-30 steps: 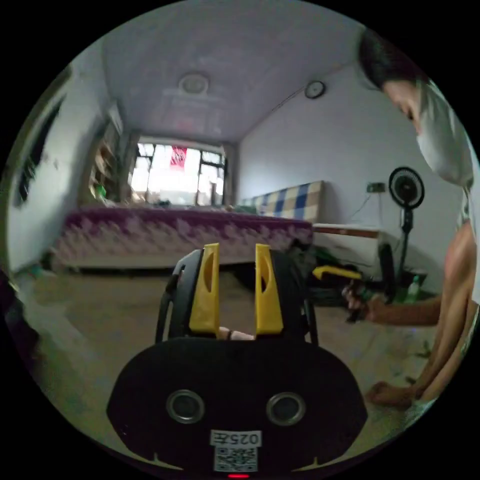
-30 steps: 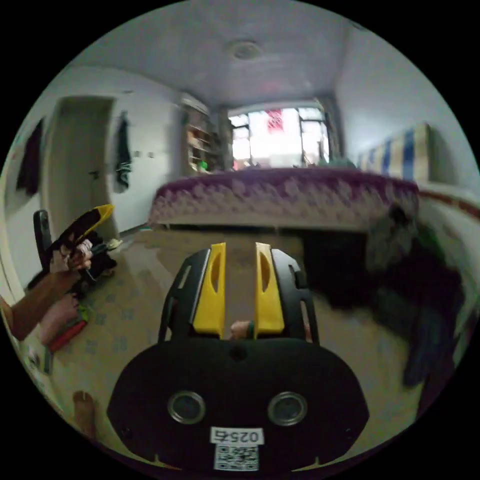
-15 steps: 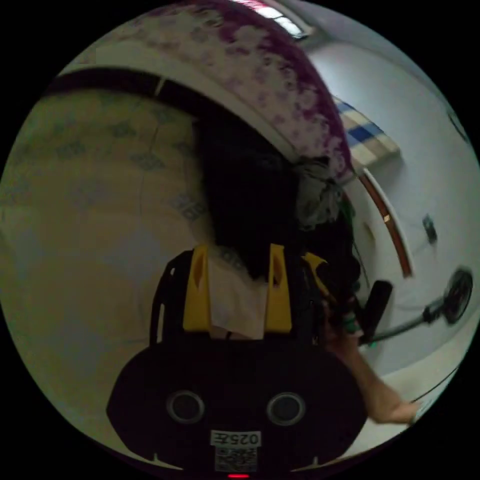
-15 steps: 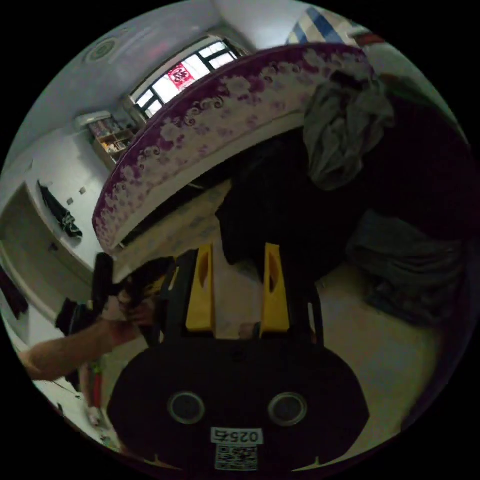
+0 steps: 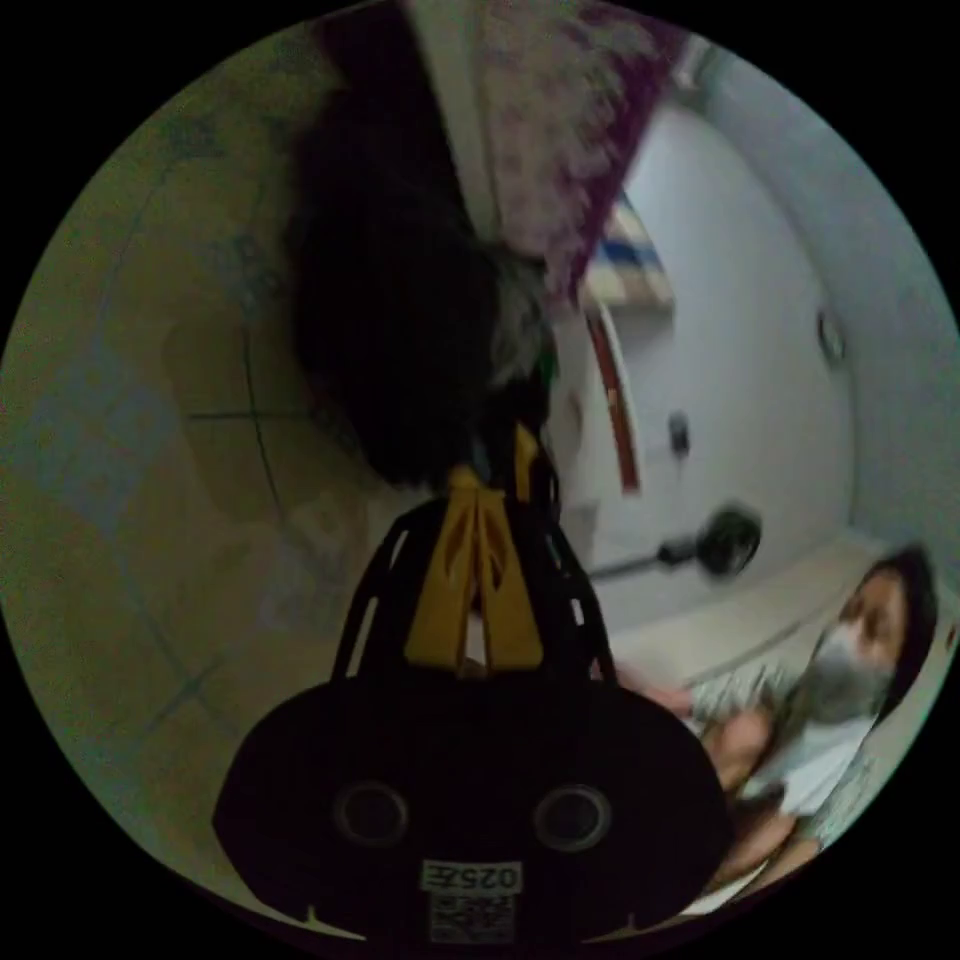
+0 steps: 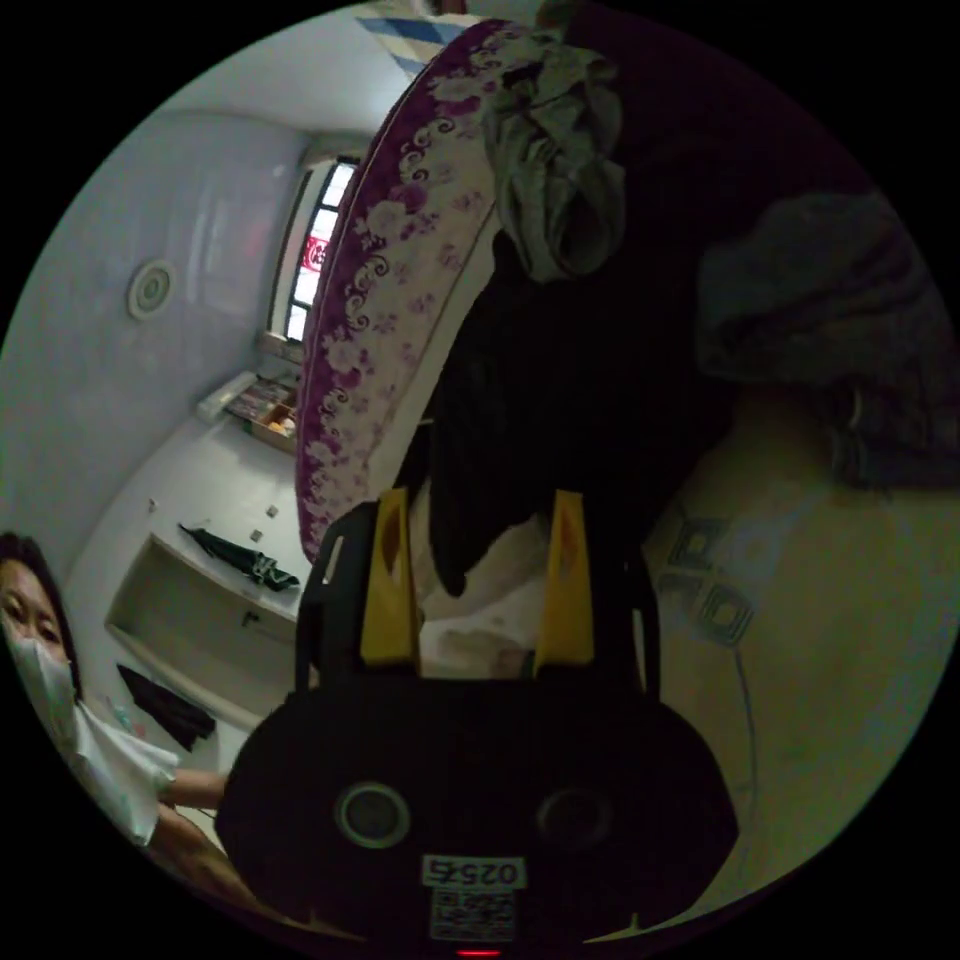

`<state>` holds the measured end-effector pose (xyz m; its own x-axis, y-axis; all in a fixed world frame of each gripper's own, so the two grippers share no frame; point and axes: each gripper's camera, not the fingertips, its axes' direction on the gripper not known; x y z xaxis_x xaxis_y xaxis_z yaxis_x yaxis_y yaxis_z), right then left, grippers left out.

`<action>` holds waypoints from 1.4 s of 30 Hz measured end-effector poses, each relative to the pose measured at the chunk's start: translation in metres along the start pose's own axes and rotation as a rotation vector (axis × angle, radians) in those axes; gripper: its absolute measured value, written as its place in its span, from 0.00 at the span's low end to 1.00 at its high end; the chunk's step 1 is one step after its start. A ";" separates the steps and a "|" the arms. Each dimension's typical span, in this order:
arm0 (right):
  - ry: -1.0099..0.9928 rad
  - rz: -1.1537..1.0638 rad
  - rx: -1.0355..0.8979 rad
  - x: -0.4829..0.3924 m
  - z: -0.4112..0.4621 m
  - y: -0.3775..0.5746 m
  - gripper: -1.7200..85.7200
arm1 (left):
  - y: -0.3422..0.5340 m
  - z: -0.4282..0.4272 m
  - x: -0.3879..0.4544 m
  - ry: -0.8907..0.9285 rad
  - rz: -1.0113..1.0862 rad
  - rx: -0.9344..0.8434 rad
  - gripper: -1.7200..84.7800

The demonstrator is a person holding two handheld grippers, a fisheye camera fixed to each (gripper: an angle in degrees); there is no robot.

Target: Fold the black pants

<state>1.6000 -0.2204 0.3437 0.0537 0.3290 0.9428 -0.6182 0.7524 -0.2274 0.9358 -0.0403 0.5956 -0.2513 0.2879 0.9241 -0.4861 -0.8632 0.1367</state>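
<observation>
The black pants (image 5: 400, 330) lie bunched on the floor against the foot of the bed. In the left gripper view my left gripper (image 5: 478, 478) is shut, with its yellow tips pinched at the near edge of that dark cloth. In the right gripper view the black pants (image 6: 560, 390) hang as a dark mass, and a point of cloth drops between the jaws of my right gripper (image 6: 478, 500). Those jaws stand wide open, not pressing on it. How the pants are laid out is hidden in the dark folds.
A grey garment (image 6: 555, 190) lies on top of the pile, and a dark grey heap (image 6: 830, 300) sits beside it. The bed with a purple flowered cover (image 6: 370, 250) borders the pile. Patterned floor (image 5: 130, 400) spreads out. A standing fan (image 5: 730, 530) and a masked person (image 5: 850, 650) are nearby.
Both cameras have swung down from the room toward the clothes pile and rolled. My left gripper has gone from open to shut at the black cloth. The right gripper has come closer and stayed open.
</observation>
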 end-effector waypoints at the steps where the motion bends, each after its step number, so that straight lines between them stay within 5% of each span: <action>1: -0.028 0.018 -0.005 0.008 -0.002 -0.002 0.24 | 0.010 0.000 0.009 -0.057 0.053 -0.091 0.01; 2: -0.083 0.055 -0.038 0.022 -0.003 -0.007 0.24 | 0.040 -0.008 0.024 -0.189 0.124 -0.186 0.01; 4: -0.164 0.102 -0.065 0.042 -0.001 -0.014 0.23 | 0.094 -0.043 0.022 -0.068 0.054 -0.132 0.01; 6: -0.167 0.156 0.000 0.069 0.009 -0.036 0.23 | 0.164 -0.098 0.002 0.023 -0.114 0.074 0.02; 9: -0.054 0.333 0.059 0.105 0.032 -0.072 0.19 | 0.222 -0.144 0.006 -0.181 -0.138 0.232 0.04; 15: -0.160 0.410 0.045 0.146 0.024 -0.081 0.02 | 0.271 -0.164 0.009 -0.249 -0.159 0.625 0.13; 22: -0.506 0.415 0.055 0.151 -0.016 -0.057 0.01 | 0.205 -0.126 -0.041 0.002 -0.257 0.576 0.16; 26: -0.476 0.013 -0.576 0.064 0.012 -0.014 0.01 | 0.152 -0.106 -0.055 0.032 -0.221 0.456 0.20; 28: -0.501 -0.046 -0.497 0.033 0.001 0.019 0.01 | 0.152 -0.102 -0.062 0.065 -0.258 0.421 0.20; 31: -0.494 0.169 -0.222 0.072 -0.025 0.025 0.03 | 0.188 -0.110 -0.088 0.165 -0.402 0.549 0.20; 33: -0.400 0.296 -0.046 0.134 -0.043 0.006 0.13 | 0.213 -0.123 -0.099 0.126 -0.453 0.615 0.21; 38: -0.256 0.351 -0.038 0.220 -0.022 -0.052 0.26 | 0.235 -0.142 -0.099 0.039 -0.411 0.605 0.23; 42: -0.036 0.277 -0.153 0.231 0.028 -0.085 0.17 | 0.236 -0.146 -0.102 -0.001 -0.399 0.586 0.23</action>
<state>1.6430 -0.2243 0.5871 -0.1295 0.5153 0.8471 -0.4797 0.7151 -0.5084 0.7244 -0.2127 0.4818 -0.1471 0.6282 0.7640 -0.0102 -0.7733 0.6339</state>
